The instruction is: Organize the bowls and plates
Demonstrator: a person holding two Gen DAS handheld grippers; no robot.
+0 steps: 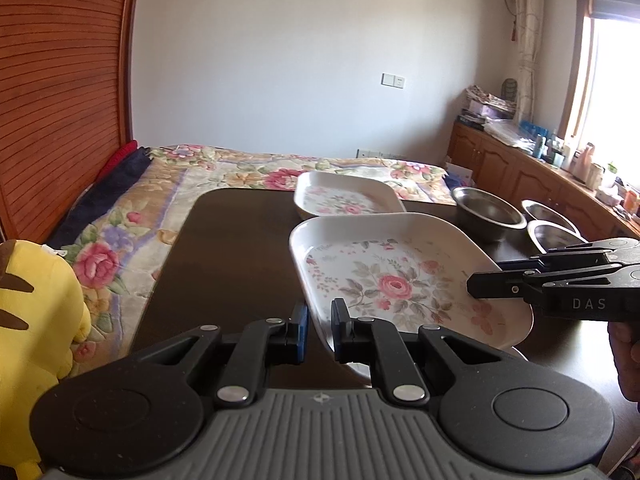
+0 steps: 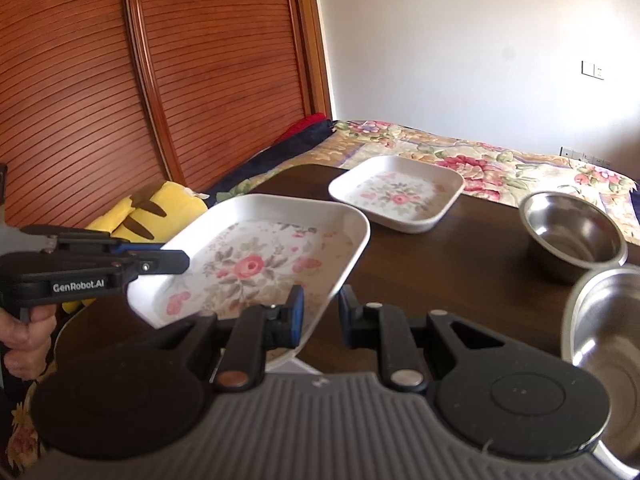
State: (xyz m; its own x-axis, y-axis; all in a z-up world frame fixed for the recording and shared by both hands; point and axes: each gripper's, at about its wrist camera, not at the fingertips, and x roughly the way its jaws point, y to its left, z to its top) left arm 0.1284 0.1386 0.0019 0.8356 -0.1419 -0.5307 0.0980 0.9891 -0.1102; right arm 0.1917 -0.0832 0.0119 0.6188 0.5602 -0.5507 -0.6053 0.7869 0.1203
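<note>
- The left gripper (image 1: 320,322) has its two blue-padded fingers (image 1: 300,330) straddling the near-left rim of the near floral plate (image 1: 394,280); a narrow gap shows between pad and rim, so whether it truly pinches cannot be told.
- The right gripper (image 2: 320,316) straddles the opposite rim of the same plate (image 2: 256,264): one finger sits inside the dish over the pattern, the other outside the wall, and a clear gap remains on the outer side, so its jaws stand spread.
- From the left wrist view, the right gripper's fingers (image 1: 500,282) reach in over the plate's right edge.
- From the right wrist view, the left gripper (image 2: 176,262) comes in at the plate's left corner, with a hand (image 2: 24,336) on its grip.
- The near plate is tilted and appears lifted off the dark table (image 1: 232,248).
- A second floral plate (image 1: 344,198) lies flat farther back on the table, apart from the first.
- Two steel bowls (image 2: 576,228) (image 2: 608,344) sit to the right, close together.
- A yellow plush toy (image 1: 36,344) sits at the table's left, on the floral bedspread (image 1: 132,216).
</note>
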